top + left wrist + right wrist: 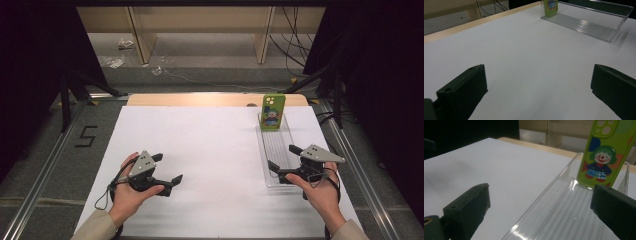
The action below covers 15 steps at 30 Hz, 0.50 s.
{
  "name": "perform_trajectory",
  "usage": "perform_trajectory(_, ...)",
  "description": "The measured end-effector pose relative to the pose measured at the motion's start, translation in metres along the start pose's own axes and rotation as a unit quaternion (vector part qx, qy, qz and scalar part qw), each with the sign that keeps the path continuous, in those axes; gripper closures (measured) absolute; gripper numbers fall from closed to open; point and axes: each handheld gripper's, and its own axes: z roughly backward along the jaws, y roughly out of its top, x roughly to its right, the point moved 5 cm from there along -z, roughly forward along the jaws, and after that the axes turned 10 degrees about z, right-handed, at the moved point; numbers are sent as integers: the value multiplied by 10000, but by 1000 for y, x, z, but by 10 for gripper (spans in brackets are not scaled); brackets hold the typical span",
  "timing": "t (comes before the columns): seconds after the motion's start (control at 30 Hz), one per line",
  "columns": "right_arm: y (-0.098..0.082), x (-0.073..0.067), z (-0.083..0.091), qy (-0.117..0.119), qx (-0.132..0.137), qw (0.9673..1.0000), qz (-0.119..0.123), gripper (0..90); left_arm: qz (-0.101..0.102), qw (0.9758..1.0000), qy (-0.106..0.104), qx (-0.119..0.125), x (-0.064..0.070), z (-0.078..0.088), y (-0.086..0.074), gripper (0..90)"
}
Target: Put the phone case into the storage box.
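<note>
From above, light falls evenly on my white table sheet (pixel 210 150), the brightest thing in sight, while both sides at nine and three o'clock sink into near black. My hands throw only faint, soft shadows. In my left gripper view the sheet looks dimmer and greyish, and the clear tray (pixel 589 25) smears with blur at its two o'clock corner. In my right gripper view, glare streaks the tray's ribbed floor (pixel 564 220) near six o'clock; my near jaws look soft.

Green phone case (pixel 273 112) upright in clear tray (pixel 276 150), white table (pixel 210 145), open hand-held grippers
</note>
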Motion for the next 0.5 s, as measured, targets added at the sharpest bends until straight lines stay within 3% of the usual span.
perform_trajectory(0.5, 1, 2, 2, 23, 35, 10000, -35, 34, 23, 10000, 17, 9, -2, 0, -1, 0)
